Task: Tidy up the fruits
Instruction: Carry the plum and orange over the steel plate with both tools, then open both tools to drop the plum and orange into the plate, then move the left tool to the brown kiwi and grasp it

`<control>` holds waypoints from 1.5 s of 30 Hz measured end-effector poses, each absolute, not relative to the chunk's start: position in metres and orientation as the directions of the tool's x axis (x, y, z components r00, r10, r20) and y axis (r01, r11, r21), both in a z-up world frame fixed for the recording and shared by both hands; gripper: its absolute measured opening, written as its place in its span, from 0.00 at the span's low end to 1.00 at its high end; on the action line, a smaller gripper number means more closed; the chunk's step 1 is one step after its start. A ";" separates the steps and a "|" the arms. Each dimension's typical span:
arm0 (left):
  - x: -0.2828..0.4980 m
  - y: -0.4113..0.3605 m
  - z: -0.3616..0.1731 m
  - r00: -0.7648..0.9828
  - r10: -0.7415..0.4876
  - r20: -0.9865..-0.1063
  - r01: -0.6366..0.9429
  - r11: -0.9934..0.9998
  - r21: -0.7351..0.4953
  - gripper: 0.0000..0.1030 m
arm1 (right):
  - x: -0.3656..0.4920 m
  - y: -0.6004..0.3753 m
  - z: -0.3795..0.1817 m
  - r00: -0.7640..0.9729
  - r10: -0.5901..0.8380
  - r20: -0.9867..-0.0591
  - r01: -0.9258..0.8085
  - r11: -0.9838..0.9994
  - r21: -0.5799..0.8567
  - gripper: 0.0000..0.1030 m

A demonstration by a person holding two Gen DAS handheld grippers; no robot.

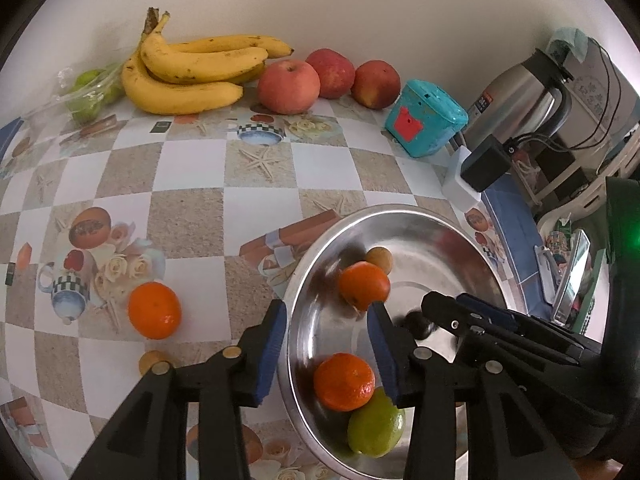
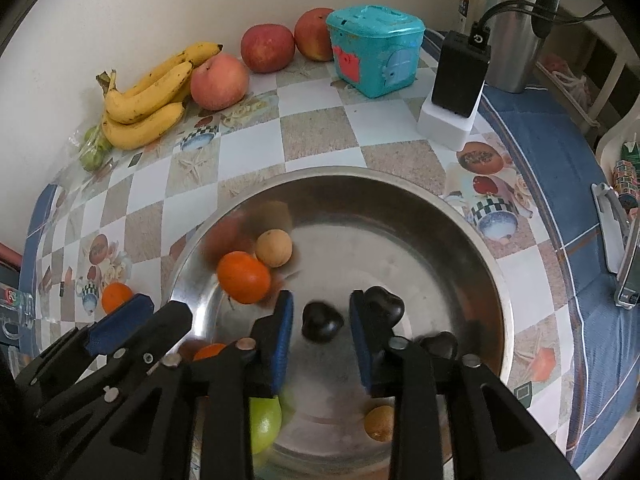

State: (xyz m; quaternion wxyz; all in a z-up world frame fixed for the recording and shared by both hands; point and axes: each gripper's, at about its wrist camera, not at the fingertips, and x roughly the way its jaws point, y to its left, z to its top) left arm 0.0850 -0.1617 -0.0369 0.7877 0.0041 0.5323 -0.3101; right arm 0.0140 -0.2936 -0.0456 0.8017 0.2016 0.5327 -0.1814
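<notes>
Fruit sorting looks partly done: the steel bowl [image 2: 472, 248] on the counter [image 1: 192, 188] already holds two oranges [image 1: 364, 285], a green lime [image 1: 376, 428], a small tan fruit [image 2: 273, 247] and dark chestnut-like pieces [image 2: 321, 322], while one orange [image 1: 154, 310], the bananas [image 1: 188, 76], three apples [image 1: 289, 87] and bagged green fruit [image 1: 90, 92] wait outside. Left claw [image 1: 328, 344] hangs spread over the bowl rim, pinching nothing; right claw [image 2: 321, 344] stands spread around a dark piece without pressing it. Writing on the kettle [image 1: 520, 96] label is too small to read
</notes>
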 end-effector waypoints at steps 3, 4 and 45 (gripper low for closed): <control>0.086 -0.158 -0.033 0.244 -0.485 -0.840 0.482 0.812 -0.329 0.50 | 0.013 -0.293 -0.041 0.372 -0.087 -0.924 0.505 0.854 0.123 0.37; 0.087 -0.157 -0.031 0.244 -0.485 -0.840 0.481 0.813 -0.330 0.51 | 0.012 -0.292 -0.039 0.376 -0.090 -0.922 0.503 0.856 0.122 0.37; 0.095 -0.022 -0.027 0.375 -0.203 -0.904 0.108 0.979 -0.175 1.00 | -0.004 -0.237 -0.024 0.384 -0.151 -0.911 0.428 0.903 0.031 0.93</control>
